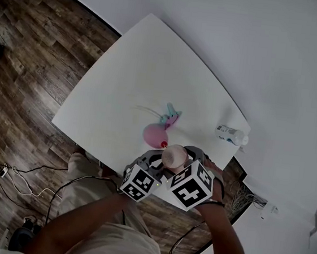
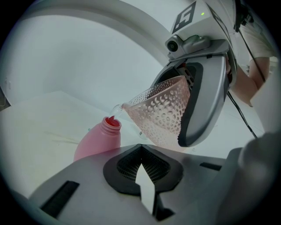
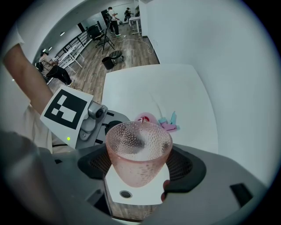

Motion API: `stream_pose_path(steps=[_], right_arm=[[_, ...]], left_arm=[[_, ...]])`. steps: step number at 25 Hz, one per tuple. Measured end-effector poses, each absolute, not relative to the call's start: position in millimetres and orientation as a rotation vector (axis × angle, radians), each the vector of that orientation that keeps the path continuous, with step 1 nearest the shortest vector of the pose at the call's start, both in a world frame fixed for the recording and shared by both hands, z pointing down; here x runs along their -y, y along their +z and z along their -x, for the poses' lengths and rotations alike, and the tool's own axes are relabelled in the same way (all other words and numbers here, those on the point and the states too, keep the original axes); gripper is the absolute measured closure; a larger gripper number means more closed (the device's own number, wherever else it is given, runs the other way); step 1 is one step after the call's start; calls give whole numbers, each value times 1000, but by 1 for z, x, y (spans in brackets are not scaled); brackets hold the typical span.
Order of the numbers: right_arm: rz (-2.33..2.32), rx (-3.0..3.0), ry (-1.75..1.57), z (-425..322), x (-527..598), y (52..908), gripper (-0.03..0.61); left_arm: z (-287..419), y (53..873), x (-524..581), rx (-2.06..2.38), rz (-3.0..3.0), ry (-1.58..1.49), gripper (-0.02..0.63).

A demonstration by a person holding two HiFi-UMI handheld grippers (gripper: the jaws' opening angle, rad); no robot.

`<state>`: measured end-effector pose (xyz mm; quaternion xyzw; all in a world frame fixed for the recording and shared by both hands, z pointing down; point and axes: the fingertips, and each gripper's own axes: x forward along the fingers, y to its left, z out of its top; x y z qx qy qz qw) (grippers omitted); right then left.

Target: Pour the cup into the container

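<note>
A pink bottle (image 1: 155,133) stands open-mouthed on the white table (image 1: 130,75), near its front edge. Just above it, my right gripper (image 1: 180,159) is shut on a pink dimpled cup (image 1: 173,155) and holds it tipped toward the bottle. In the left gripper view the cup (image 2: 160,112) leans left. A thin clear stream runs from its lip into the bottle's mouth (image 2: 112,122). From the right gripper view, the cup (image 3: 138,154) sits between the pads, its rim over the bottle (image 3: 144,118). My left gripper (image 2: 142,166) is shut on nothing, just short of the bottle.
A teal and purple object (image 1: 173,115) lies just beyond the bottle. A clear plastic bottle (image 1: 230,134) lies near the table's right corner. Wooden floor with cables (image 1: 16,178) surrounds the table. Several people stand far off in the room (image 3: 52,70).
</note>
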<state>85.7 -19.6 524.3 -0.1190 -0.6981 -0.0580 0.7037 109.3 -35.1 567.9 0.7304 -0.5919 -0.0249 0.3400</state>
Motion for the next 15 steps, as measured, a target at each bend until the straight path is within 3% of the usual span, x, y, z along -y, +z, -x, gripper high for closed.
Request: stream_pose_path(steps=[15], right_arm=[[266,1540,-129,-87,20,525,202]], left_arm=[[-112,567,36,1534,-1909,-63,603]])
